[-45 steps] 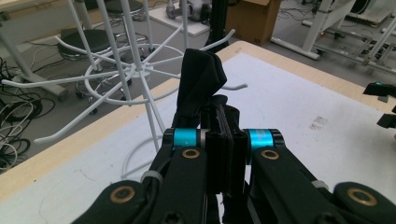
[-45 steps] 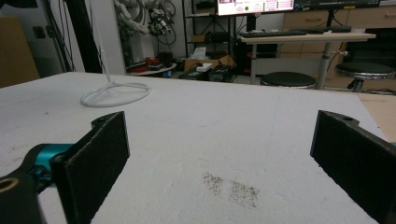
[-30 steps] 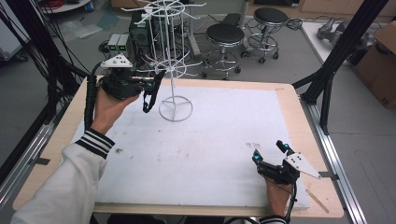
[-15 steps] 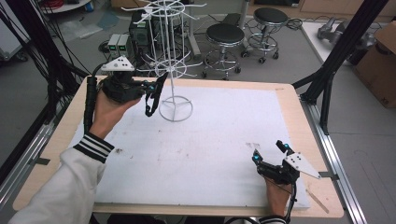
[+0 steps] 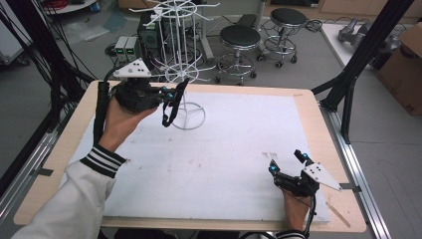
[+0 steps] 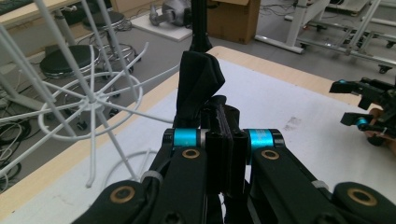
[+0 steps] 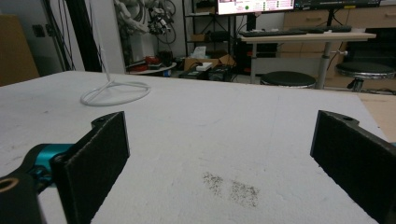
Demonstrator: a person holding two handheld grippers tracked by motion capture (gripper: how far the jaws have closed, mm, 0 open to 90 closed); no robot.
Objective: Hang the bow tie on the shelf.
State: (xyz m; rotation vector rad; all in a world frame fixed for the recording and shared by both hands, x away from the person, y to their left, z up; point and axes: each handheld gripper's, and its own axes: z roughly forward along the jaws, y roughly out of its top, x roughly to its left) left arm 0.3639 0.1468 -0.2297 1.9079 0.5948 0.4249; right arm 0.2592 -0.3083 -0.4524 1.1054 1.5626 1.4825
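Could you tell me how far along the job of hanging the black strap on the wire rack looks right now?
Done: the left gripper has the black strap clamped and raised beside the white wire rack. In hand: carrying it toward the hooks. Left: it hangs on no hook yet. The right gripper rests open on the white mat.

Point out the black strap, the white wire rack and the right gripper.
black strap [image 6: 196, 79], left gripper view, its folded upper part
white wire rack [image 5: 187, 121], high view, its ring base
right gripper [image 5: 287, 163], high view, between its fingertips
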